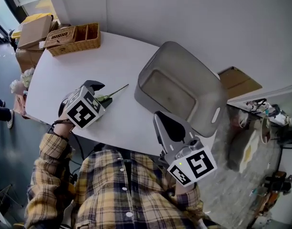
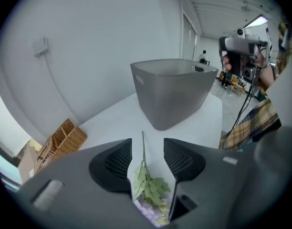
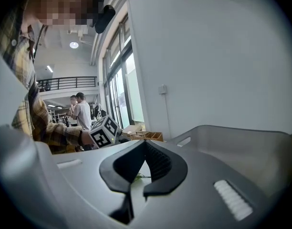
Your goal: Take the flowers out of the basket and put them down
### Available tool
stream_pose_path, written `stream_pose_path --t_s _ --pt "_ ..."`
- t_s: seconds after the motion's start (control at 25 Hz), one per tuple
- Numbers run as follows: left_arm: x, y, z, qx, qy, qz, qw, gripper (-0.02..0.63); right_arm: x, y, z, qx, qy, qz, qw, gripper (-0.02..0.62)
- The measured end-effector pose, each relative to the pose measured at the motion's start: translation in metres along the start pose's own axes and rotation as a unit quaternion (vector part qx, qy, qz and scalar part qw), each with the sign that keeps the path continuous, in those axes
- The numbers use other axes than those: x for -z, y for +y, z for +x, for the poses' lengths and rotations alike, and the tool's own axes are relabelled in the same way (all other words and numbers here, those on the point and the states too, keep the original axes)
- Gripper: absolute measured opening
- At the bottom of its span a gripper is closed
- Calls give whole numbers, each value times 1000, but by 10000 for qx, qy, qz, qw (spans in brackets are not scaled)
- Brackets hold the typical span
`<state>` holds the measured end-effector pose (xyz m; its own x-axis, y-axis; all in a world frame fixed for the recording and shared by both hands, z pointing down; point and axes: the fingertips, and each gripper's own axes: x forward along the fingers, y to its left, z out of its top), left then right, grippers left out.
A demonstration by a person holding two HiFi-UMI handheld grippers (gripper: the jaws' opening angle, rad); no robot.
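A single flower (image 1: 109,95) with a thin green stem, green leaves and pale blossoms lies flat on the white table (image 1: 112,56), left of the grey plastic basket (image 1: 205,70). My left gripper (image 1: 102,92) stands over it, open. In the left gripper view the flower (image 2: 147,185) lies between the jaws of the left gripper (image 2: 147,149), and neither pad touches it. The stem points toward the basket (image 2: 172,92), whose inside looks empty. My right gripper (image 1: 159,118) hangs at the basket's near side, shut on nothing. In its own view the right gripper (image 3: 145,144) has its tips together.
A wicker tray (image 1: 74,38) stands at the table's far left corner, with cardboard boxes (image 1: 34,32) beyond it. Another cardboard box (image 1: 236,82) lies on the floor to the right of the basket. People (image 3: 79,111) stand far back in the room.
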<state>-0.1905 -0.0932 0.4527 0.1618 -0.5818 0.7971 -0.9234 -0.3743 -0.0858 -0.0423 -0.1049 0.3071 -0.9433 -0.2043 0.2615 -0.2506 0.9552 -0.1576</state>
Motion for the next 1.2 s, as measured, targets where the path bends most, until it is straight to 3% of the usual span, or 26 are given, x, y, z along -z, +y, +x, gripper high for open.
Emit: stream_pose_path --t_s 0.2,0.4,0.56,0.84,1.04,1.2 --pt "-53 -27 -34 216 -1083 -270 9935 200 -11 -6 -14 195 -205 -70 9996 6" --pt "-105 -60 -68 380 -2277 -410 9721 131 -19 -15 -29 444 -377 -130 9982 6" --pt "-133 -87 -89 515 -2930 -594 9529 88 -25 -21 -42 517 -439 -203 9975 6" --pt "-162 -121 -106 797 -3423 -804 9328 12 -28 -29 -60 721 -551 -217 9956 6" --pt "-166 -125 -109 865 -3630 -1113 9211 12 -27 -31 -68 810 -577 -208 9948 6" --pt "-169 -132 -110 890 -3677 -1096 9192 11 -25 -33 -71 828 -590 -181 9947 6"
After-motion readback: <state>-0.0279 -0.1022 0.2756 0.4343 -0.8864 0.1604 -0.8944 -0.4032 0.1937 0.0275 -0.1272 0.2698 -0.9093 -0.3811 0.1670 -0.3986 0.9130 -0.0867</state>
